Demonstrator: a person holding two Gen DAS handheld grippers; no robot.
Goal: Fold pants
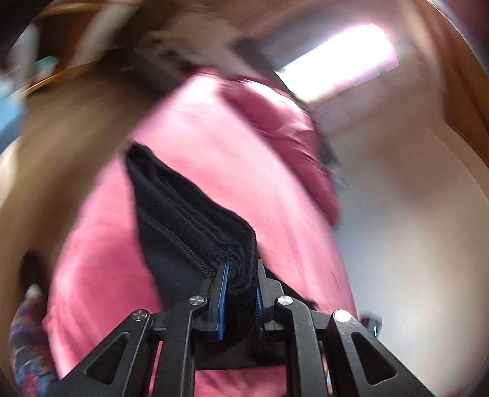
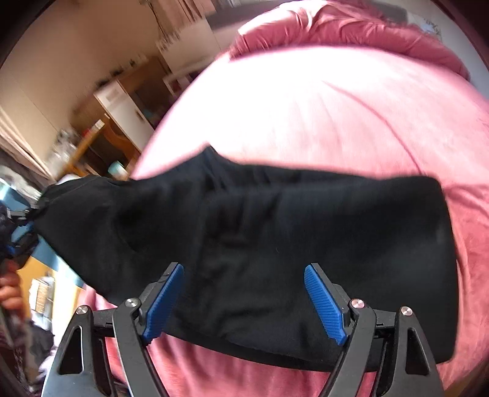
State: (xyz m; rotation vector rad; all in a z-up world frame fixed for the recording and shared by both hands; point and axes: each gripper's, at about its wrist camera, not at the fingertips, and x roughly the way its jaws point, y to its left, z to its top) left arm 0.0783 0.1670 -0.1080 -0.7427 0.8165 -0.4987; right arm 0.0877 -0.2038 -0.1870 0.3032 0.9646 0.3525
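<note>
The black pants [image 2: 275,238] lie in a folded band across the pink bed cover [image 2: 321,116]. My left gripper [image 1: 241,268] is shut on a thick folded edge of the pants [image 1: 189,220] and holds it up off the cover. That gripper also shows at the far left of the right wrist view [image 2: 26,227], pinching the raised end of the pants. My right gripper [image 2: 244,271] is open and empty, its blue pads [image 2: 324,302] spread just above the near part of the pants.
The pink cover [image 1: 214,128] is bunched up at the far end [image 2: 351,27]. A wooden cabinet and white door [image 2: 122,103] stand left of the bed. A bright window [image 1: 339,61] and pale wall are in the left wrist view.
</note>
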